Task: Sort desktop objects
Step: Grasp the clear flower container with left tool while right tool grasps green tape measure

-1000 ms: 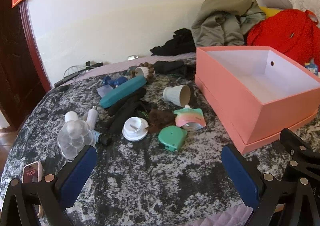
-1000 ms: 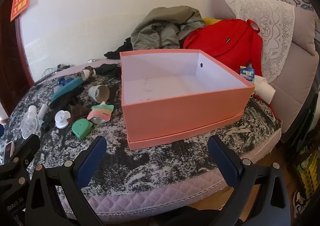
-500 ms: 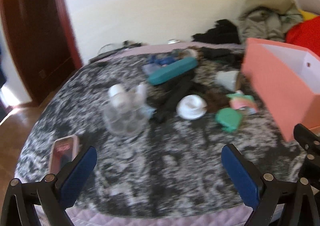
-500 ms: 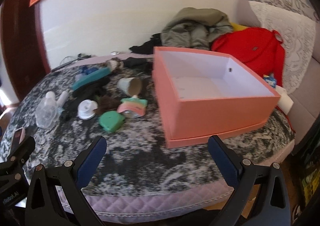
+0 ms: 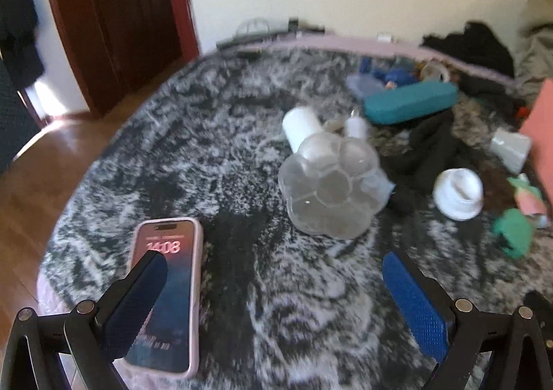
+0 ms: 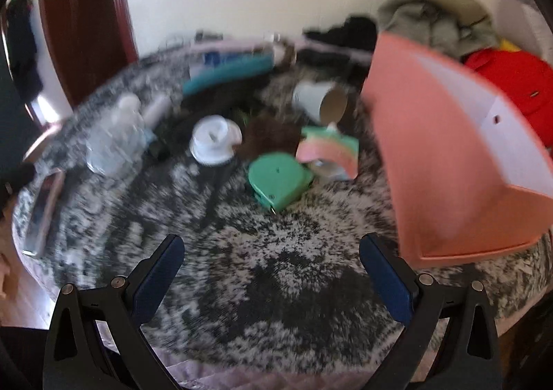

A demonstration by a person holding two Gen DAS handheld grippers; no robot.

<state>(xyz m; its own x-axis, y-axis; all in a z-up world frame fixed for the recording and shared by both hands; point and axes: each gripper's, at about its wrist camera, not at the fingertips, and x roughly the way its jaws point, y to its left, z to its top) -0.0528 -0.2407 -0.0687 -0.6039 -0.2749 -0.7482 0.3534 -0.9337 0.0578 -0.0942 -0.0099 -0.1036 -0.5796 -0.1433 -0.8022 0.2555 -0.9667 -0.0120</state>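
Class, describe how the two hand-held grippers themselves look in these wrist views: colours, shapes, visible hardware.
Both match. The left hand-held gripper has two black angular plastic fingers with silver round rivets, each tipped by a blue textured pad. The right hand-held gripper shows the same black frame, rivets and blue pads. No cables, sleeves or readable markings are visible.

Cluttered mottled bedspread (image 5: pixel 242 134), phone (image 5: pixel 166 293), box (image 6: pixel 449 162)
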